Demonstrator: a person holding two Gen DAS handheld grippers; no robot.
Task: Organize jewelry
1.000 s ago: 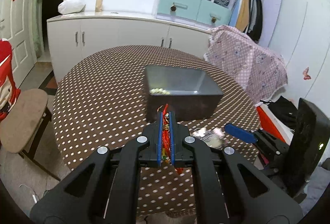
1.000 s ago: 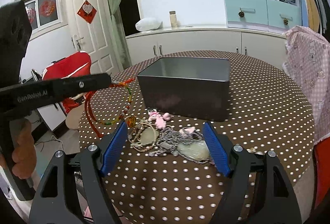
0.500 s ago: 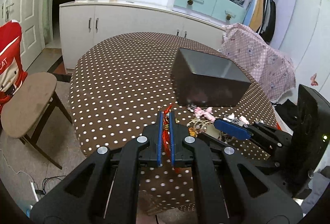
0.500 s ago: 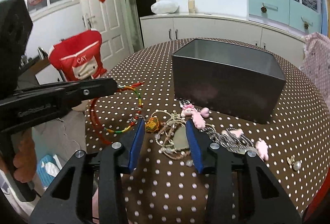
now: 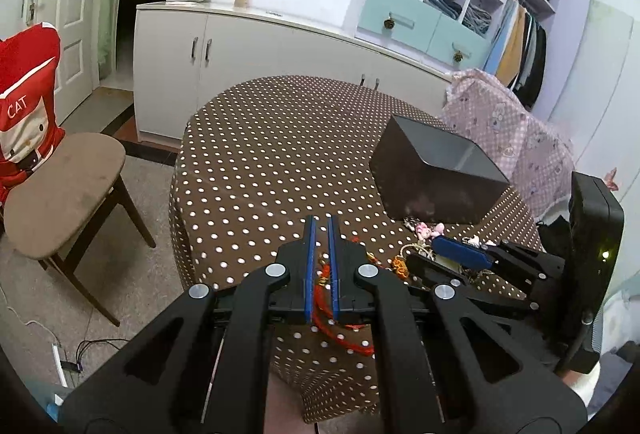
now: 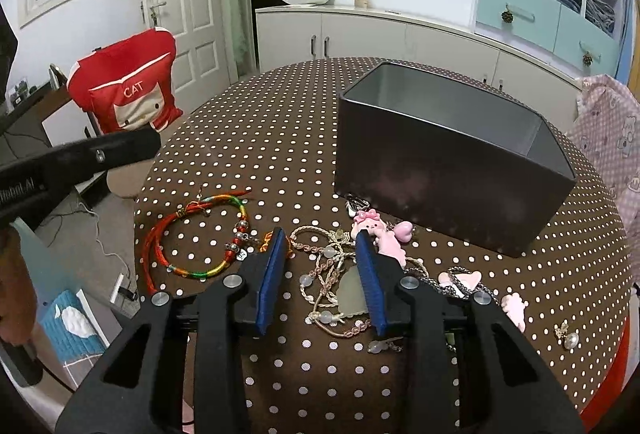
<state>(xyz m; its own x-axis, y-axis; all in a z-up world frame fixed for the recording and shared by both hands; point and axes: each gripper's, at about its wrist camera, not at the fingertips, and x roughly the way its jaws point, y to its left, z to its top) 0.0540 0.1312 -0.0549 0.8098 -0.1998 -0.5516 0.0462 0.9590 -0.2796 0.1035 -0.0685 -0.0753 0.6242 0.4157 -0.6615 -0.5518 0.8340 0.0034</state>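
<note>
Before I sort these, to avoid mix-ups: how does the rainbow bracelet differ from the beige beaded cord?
The rainbow bracelet is red and multicoloured; the beige beaded cord is pale with milky beads. The bracelet lies as an open loop; the cord is tangled, between the fingers of the closing right hand-held gripper. Both lie on the dotted tablecloth.

The left gripper [image 5: 321, 230] is shut, empty; the right gripper [image 6: 321, 240] closes around the beaded cord necklace [image 6: 326, 274], left of the tin box [image 6: 452, 162].
</note>
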